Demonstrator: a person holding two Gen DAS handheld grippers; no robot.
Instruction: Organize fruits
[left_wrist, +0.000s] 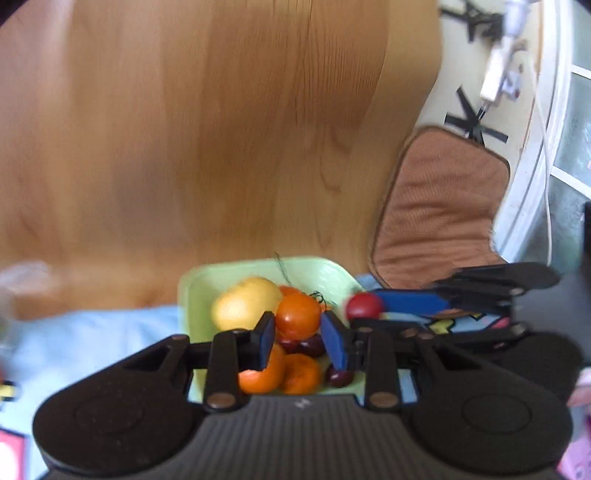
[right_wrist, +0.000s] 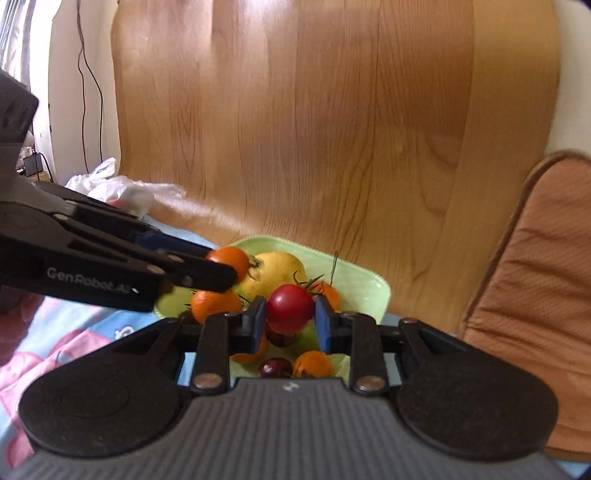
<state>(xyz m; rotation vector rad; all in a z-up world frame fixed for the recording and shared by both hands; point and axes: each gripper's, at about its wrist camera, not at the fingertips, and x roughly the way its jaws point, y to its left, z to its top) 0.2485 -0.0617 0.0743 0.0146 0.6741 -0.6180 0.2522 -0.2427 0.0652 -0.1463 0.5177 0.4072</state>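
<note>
A pale green plate (left_wrist: 199, 288) (right_wrist: 369, 284) lies on a blue cloth. It holds a yellow fruit (left_wrist: 243, 304) (right_wrist: 277, 269), several orange tomatoes and dark cherries (right_wrist: 275, 367). My left gripper (left_wrist: 298, 328) is shut on an orange tomato (left_wrist: 297, 314) above the plate. In the right wrist view the left gripper (right_wrist: 225, 269) reaches in from the left with that tomato (right_wrist: 231, 258). My right gripper (right_wrist: 290, 314) is shut on a red tomato (right_wrist: 290, 304) over the plate. The left wrist view shows the red tomato (left_wrist: 364, 306) at the tip of a blue finger (left_wrist: 410, 301).
A wood-grain surface (left_wrist: 221, 129) fills the far side. A brown cushion (left_wrist: 439, 206) (right_wrist: 532, 277) lies to the right of the plate. A clear plastic bag (right_wrist: 122, 188) sits at the left. The light blue patterned cloth (left_wrist: 92, 332) spreads under the plate.
</note>
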